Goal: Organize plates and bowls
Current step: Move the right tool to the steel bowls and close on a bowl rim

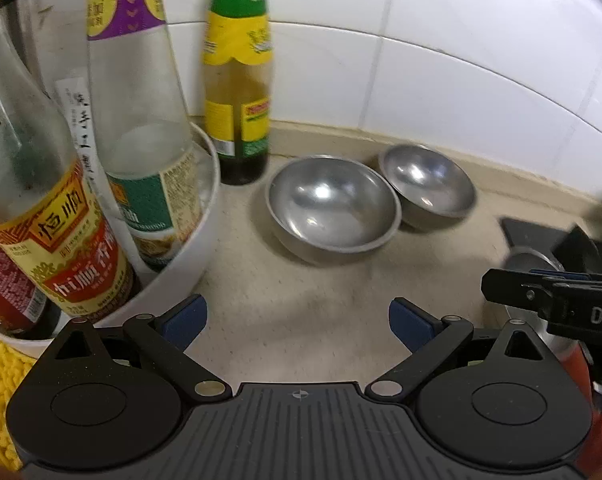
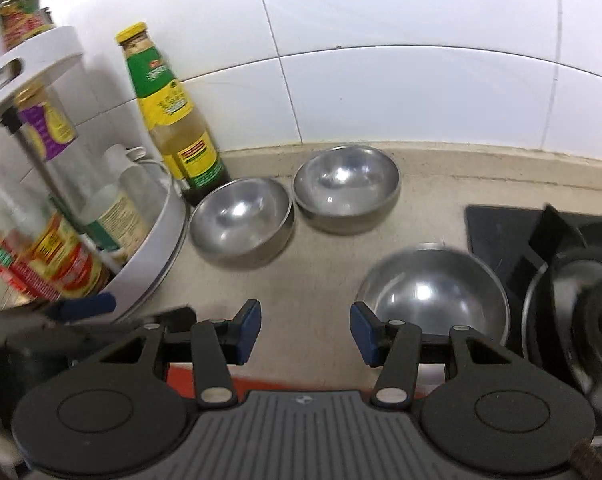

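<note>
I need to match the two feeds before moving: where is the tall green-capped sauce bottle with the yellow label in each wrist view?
Left wrist: the green-capped sauce bottle stands upper centre-left against the tiled wall, just left of the two steel bowls.
Right wrist: the bottle leans at upper left, behind the left steel bowl.
Shared landmark: the white round condiment rack left of it.

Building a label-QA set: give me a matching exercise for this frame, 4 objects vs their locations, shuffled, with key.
Column 1
1. green-capped sauce bottle
2. vinegar bottle with red and yellow label
3. nearest steel bowl
4. gas burner

Column 2
A. inside the white round rack
B. far right, on the black stove
C. on the counter against the tiled wall, behind the two side-by-side bowls
D. just ahead of the right gripper, beside the stove

Pairs: 1-C, 2-A, 3-D, 4-B
</note>
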### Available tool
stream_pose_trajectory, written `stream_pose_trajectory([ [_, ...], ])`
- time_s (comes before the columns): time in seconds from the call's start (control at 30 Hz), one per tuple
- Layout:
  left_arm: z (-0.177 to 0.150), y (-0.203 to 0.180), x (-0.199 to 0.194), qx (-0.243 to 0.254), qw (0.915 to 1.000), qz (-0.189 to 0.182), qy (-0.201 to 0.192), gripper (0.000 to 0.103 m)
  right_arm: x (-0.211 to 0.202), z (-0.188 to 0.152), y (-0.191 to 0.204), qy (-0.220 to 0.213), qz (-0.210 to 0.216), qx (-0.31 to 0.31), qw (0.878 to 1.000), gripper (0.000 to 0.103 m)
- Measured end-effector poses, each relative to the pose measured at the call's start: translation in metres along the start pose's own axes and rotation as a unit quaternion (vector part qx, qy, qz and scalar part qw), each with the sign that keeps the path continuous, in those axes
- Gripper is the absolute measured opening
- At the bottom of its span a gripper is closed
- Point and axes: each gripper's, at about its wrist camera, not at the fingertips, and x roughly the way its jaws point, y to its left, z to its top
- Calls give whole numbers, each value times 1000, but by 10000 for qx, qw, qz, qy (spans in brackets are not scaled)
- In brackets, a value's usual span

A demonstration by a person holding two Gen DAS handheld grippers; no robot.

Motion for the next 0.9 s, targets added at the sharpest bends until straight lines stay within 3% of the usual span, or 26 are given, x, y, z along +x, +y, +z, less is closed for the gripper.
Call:
stream_pose_trajectory([
  [0.2,17,-6,16,-274,9985,481,10,100,29,30,-5,147,169,-187,9996,46],
  [0.63,35,-11,62,-632,9952,728,155,98,108,65,-22,758,896,135,9930,43],
  [0.73,38,-6,73,-768,9946,641,263,89,126,71,-26,983,1090,345,9886,38],
  [0.8,39,-2,79,-818,9946,556,310,77,136,72,-27,1173,1195,454,9848,35],
  [0.9,40,4,88,-959,9937,452,370,69,149,72,-25,1253,1244,452,9833,33],
])
